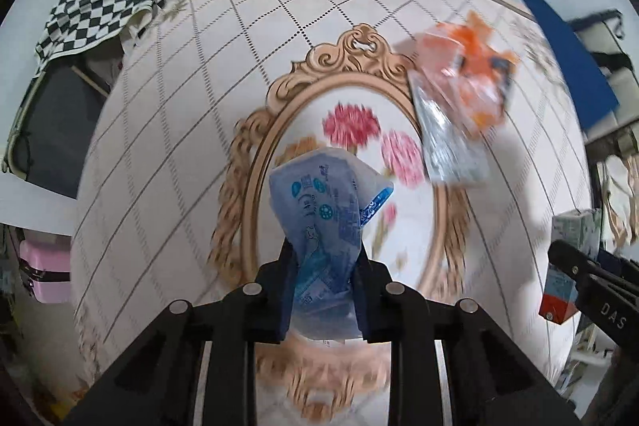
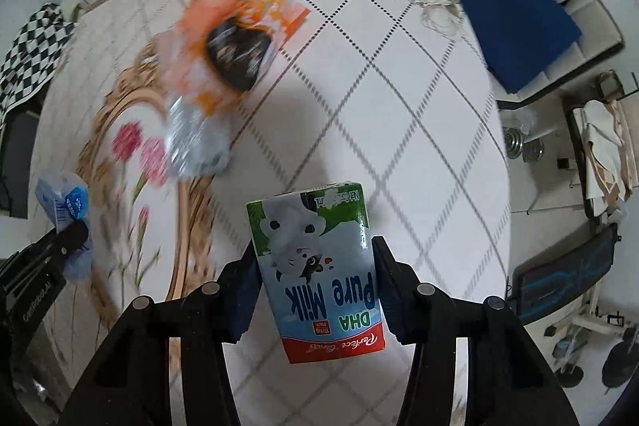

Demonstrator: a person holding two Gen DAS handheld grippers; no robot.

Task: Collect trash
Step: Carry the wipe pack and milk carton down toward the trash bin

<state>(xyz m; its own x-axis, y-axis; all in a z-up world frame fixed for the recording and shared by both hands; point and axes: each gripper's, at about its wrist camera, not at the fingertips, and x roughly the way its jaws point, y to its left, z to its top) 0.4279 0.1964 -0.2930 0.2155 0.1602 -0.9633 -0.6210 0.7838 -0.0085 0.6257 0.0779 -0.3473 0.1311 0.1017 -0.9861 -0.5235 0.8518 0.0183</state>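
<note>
Left gripper (image 1: 322, 280) clamped on crumpled blue wrapper (image 1: 319, 218), held above table (image 1: 167, 146); orange wrapper (image 1: 471, 74) lying beyond on table
Right gripper (image 2: 315, 290) clamped on milk carton (image 2: 319, 274), above table; orange wrapper ahead-left

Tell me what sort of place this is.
Probably a lived-in home room: a table under a floral tablecloth, a checkered cloth draped beside it, chairs alongside, and dumbbell weights on the tiled floor.
</note>
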